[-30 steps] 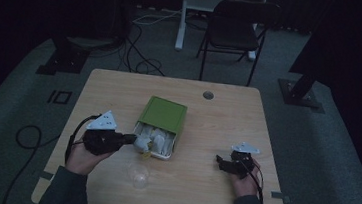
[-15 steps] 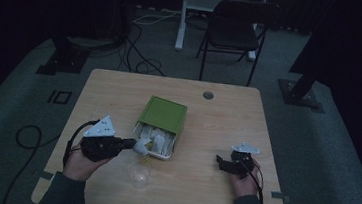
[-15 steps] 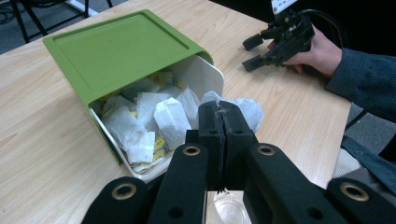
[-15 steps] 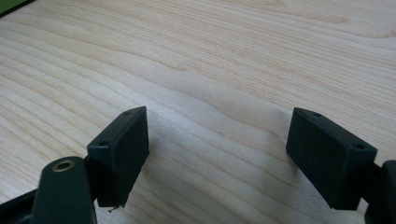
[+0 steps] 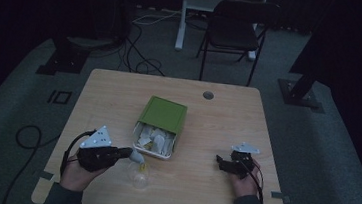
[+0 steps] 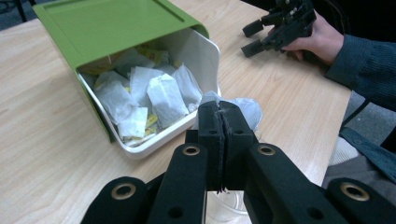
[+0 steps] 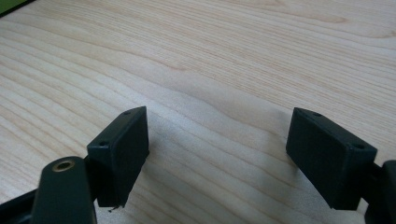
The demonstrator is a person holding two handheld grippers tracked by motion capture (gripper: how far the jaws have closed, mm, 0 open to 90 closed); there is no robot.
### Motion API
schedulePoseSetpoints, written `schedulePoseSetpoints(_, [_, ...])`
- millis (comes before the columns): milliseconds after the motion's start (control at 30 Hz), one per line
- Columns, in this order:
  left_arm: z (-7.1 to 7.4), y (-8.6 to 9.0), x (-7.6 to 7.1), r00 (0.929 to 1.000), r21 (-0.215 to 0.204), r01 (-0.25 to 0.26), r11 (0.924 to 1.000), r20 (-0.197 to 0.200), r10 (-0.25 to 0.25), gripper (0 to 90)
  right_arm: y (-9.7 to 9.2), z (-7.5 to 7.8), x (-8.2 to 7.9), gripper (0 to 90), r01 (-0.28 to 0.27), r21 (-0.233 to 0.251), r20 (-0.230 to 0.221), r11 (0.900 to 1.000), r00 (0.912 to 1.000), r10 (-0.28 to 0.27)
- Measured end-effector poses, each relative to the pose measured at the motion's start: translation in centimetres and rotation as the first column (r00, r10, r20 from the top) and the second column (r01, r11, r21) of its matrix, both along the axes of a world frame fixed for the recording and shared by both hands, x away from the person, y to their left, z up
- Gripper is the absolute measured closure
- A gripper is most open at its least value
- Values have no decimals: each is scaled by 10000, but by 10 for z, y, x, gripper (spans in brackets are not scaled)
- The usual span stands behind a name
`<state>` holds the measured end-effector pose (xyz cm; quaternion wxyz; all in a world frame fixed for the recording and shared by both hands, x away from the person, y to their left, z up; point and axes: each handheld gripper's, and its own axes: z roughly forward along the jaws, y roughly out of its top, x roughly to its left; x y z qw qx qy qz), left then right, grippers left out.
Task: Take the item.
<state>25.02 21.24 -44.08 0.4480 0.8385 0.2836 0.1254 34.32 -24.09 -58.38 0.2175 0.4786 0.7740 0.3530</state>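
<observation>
A green box (image 5: 161, 114) (image 6: 107, 28) lies on its side mid-table, its white inside (image 6: 201, 51) holding several white tea bags (image 5: 152, 140) (image 6: 149, 95). My left gripper (image 5: 129, 152) (image 6: 219, 116) is shut on one white tea bag (image 5: 136, 156) (image 6: 245, 109), held just in front of the box mouth and above a clear glass cup (image 5: 140, 178) (image 6: 224, 212). A yellow tag (image 5: 142, 167) dangles under the bag. My right gripper (image 5: 219, 163) (image 7: 217, 140) rests open on the bare table at the right, nothing between its jaws.
The wooden table (image 5: 119, 101) has a round cable hole (image 5: 208, 94) near its far edge. A black chair (image 5: 239, 27) and cables on the floor (image 5: 143, 53) lie beyond the table. A person's sleeve (image 6: 364, 65) is at the right.
My left gripper has drawn back from the box mouth toward the near edge, carrying the tea bag out over the cup. The right gripper has stayed put.
</observation>
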Motion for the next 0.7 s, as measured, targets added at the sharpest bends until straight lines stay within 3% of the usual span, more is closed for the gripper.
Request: schedulePoseSetpoints(700, [-17, -3, -3, 9990, 101, 128, 9999, -427, -124, 894, 0, 0, 0, 210, -5, -3, 6, 10000, 10000, 5])
